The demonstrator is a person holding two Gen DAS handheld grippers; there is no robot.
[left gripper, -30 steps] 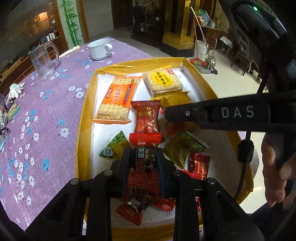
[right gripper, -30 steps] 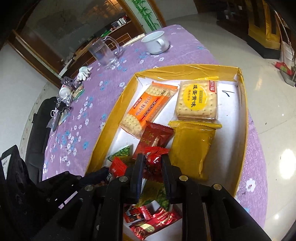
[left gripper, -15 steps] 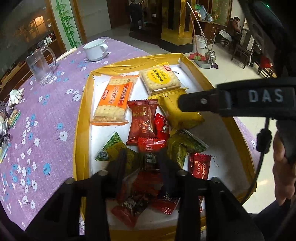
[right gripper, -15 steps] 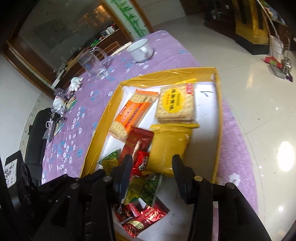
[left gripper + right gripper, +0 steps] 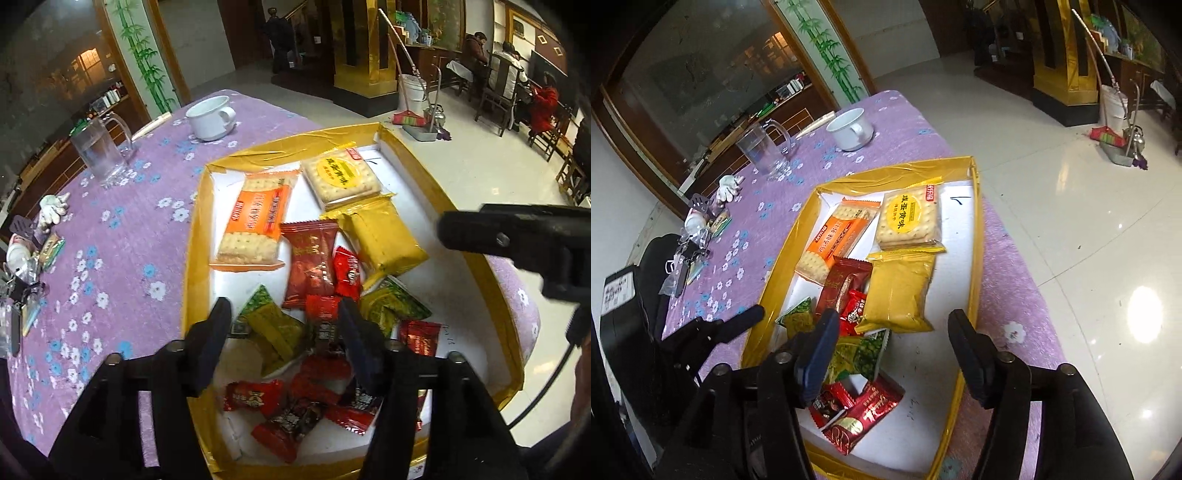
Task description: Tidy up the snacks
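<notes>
Above the tray (image 5: 195, 258), both tools (image 5: 282, 321) (image 5: 890, 332) gape wide, empty; orange pack (image 5: 255, 225) lies lengthwise, pointing away.

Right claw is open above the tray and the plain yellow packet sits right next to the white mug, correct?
Not quite. The right claw is open above the tray, but the yellow packet lies inside the tray; the white mug stands apart on the tablecloth, as the right wrist view shows.

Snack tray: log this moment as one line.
left gripper: open, empty | right gripper: open, empty | snack tray: packets loose inside
</notes>
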